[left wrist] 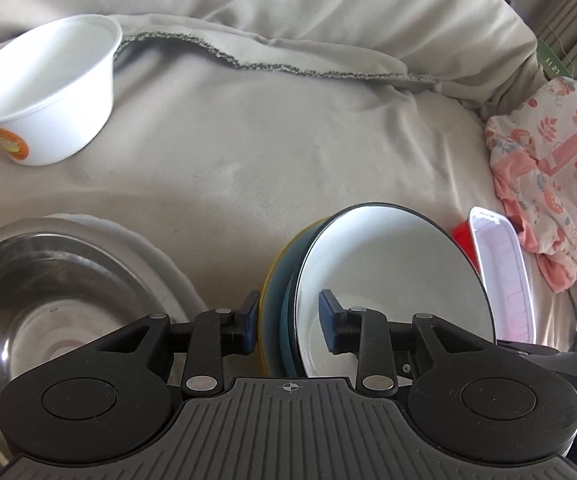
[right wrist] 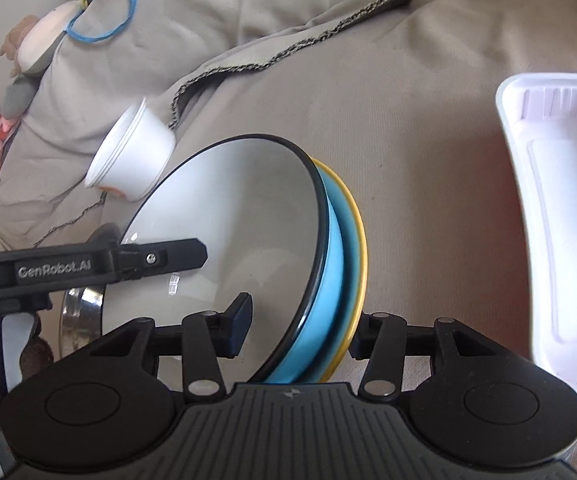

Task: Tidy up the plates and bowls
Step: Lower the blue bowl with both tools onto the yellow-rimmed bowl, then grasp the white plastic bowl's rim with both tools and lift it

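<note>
1. On the beige cover (left wrist: 288, 140), between the steel bowl (left wrist: 48, 300) and the foam tray (left wrist: 504, 276): plate stack (left wrist: 388, 272) of white dish, blue plate and yellow plate, tipped up on edge rather than lying flat.
2. Stands that way most likely because bracketed by both grippers from opposite sides, so as to keep three plates together as one bundle for moving.
3. Left gripper (left wrist: 288, 316): jaws partly apart, astride the stack's near rim, with one pad (left wrist: 250, 320) just beside the yellow plate and the other over the white dish's face.
4. Right gripper (right wrist: 298, 324): likewise partly apart, with one pad (right wrist: 240, 320) over the white face and its mate hidden behind the yellow rim.
5. Cannot tell from either fisheye view whether any pad truly presses, with contact lost in the dish's hollow.
6. White tub bowl (left wrist: 44, 92): well apart at the back, leaning on a fold, not yet gathered.
</note>
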A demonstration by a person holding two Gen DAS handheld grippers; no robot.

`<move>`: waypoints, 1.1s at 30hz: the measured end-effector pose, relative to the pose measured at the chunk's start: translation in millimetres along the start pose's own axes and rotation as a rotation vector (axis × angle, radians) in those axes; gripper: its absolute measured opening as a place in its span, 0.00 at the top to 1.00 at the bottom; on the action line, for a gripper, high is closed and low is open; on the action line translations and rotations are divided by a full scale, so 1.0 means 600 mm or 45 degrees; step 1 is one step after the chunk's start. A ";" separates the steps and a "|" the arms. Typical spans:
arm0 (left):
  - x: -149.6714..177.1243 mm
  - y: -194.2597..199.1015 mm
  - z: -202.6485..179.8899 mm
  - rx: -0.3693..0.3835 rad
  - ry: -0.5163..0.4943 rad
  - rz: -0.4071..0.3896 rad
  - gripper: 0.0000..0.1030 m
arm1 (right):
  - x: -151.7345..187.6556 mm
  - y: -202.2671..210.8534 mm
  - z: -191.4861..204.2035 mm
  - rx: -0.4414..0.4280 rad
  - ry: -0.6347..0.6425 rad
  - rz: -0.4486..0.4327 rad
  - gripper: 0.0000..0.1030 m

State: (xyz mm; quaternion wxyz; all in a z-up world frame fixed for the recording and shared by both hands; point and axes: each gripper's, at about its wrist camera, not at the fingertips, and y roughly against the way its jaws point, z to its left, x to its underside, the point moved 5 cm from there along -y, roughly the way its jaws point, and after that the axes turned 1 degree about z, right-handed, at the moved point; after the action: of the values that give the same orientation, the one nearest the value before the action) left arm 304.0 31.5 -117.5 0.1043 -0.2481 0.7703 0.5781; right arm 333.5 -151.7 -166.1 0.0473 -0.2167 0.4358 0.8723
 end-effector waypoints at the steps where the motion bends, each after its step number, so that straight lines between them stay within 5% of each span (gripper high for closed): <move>1: -0.001 0.000 -0.001 0.002 -0.002 0.002 0.67 | -0.001 -0.001 -0.001 0.005 0.001 0.003 0.54; 5: 0.000 0.007 0.019 0.114 0.043 0.028 0.69 | -0.006 0.005 0.003 0.060 0.049 0.020 0.54; 9: -0.020 0.065 0.065 0.265 0.127 -0.086 0.71 | -0.043 0.059 0.029 0.209 0.193 -0.105 0.54; 12: -0.049 0.127 0.137 0.183 0.222 -0.300 0.71 | -0.088 0.093 0.075 0.329 0.329 -0.181 0.53; 16: -0.092 0.182 0.263 -0.054 0.429 -0.518 0.71 | -0.156 0.072 0.156 0.430 0.497 -0.159 0.32; 20: -0.124 0.168 0.355 -0.194 0.573 -0.498 0.71 | -0.219 -0.001 0.233 0.388 0.517 -0.058 0.27; 22: -0.132 0.154 0.373 -0.185 0.599 -0.489 0.71 | -0.241 -0.036 0.267 0.334 0.452 -0.082 0.16; 26: -0.144 0.121 0.391 -0.112 0.652 -0.453 0.71 | -0.265 -0.120 0.325 0.164 0.385 -0.106 0.15; 29: -0.149 0.087 0.392 -0.105 0.661 -0.400 0.71 | -0.277 -0.202 0.354 0.191 0.405 -0.081 0.26; 31: -0.152 0.067 0.397 -0.090 0.665 -0.350 0.71 | -0.281 -0.252 0.359 0.211 0.410 -0.012 0.53; 33: -0.150 0.058 0.398 -0.058 0.667 -0.335 0.74 | -0.283 -0.284 0.351 0.212 0.351 0.066 0.66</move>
State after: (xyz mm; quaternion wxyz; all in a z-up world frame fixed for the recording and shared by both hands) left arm 333.3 287.6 -121.7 -0.0296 -0.4890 0.7190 0.4929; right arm 462.0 135.9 -109.9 -0.0178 -0.3184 0.5143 0.7961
